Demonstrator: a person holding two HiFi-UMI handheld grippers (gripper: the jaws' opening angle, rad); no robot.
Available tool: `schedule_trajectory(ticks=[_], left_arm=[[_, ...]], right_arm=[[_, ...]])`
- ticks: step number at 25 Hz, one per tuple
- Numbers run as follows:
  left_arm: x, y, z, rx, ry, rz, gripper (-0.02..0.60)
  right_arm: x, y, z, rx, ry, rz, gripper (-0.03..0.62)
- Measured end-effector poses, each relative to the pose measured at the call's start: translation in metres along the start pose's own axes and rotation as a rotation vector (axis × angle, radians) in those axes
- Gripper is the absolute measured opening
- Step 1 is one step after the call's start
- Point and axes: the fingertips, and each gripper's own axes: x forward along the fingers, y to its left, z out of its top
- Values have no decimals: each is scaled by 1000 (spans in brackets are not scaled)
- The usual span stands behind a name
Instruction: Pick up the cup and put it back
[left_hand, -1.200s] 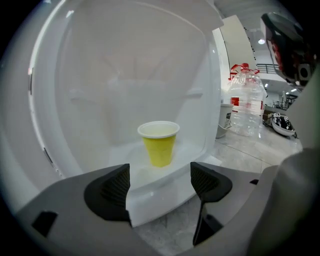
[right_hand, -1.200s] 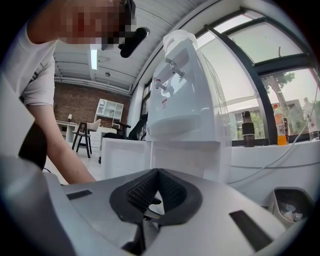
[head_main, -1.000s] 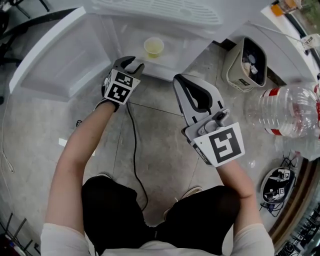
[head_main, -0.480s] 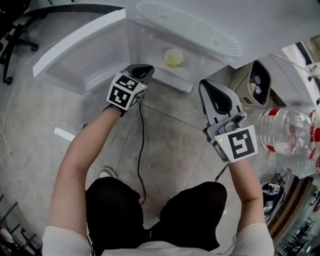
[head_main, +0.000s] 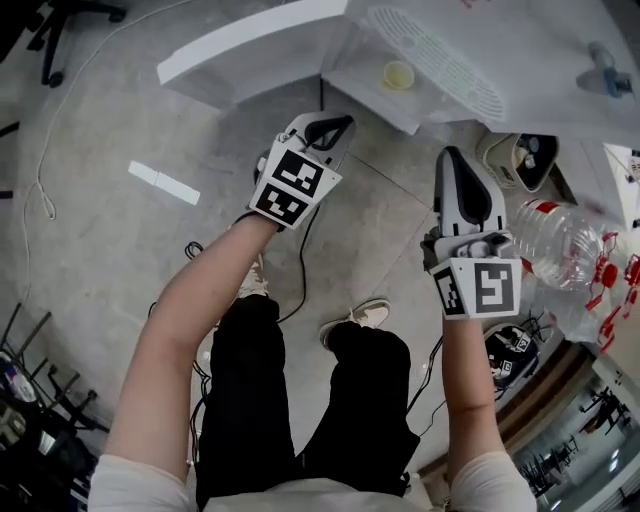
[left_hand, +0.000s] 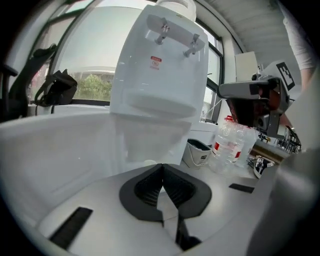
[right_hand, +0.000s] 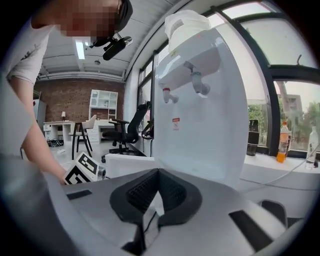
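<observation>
Cup (head_main: 398, 75): a pale yellow cup standing upright in the open lower compartment of the water dispenser (head_main: 440, 55), at the upper centre of the head view, just left of the slotted drip tray. The compartment door (head_main: 245, 50) stands open toward the upper left. The left claw (head_main: 338, 125) is clenched on nothing and sits below and left of the cup, well apart from it. The right claw (head_main: 452, 158) is likewise clenched and empty at the right centre, near a large plastic water bottle (head_main: 555, 245) and a small waste bin (head_main: 525, 160).

With the cup in its place and neither claw on it, the task reads as finished or nearly so, and the step in hand is judged to be clearing both claws away from the dispenser. To do this well:
- Keep the left claw off the door edge and the compartment lip, so that the cup is not jarred.
- Hold the right claw away from the bottle.
- Mind the cable (head_main: 300, 250) on the floor by the feet.
</observation>
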Motion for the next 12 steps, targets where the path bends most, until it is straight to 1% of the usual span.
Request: schedule_trajectory(ticks=[2,4,8,12], left_arm=[[-25,-6,7,13,25,10,23],[-47,-11,15,6,41,31,23],[-85,-29,43,1,59,63,23],[-127,-47,85,-10,72,99,23]], right_arm=[[-12,19,16,16,26,27,20],[-25,30,31,39,53,43,20],[-55,36,66,75,99,45,20],[-88,35,115,103,101,51,20]])
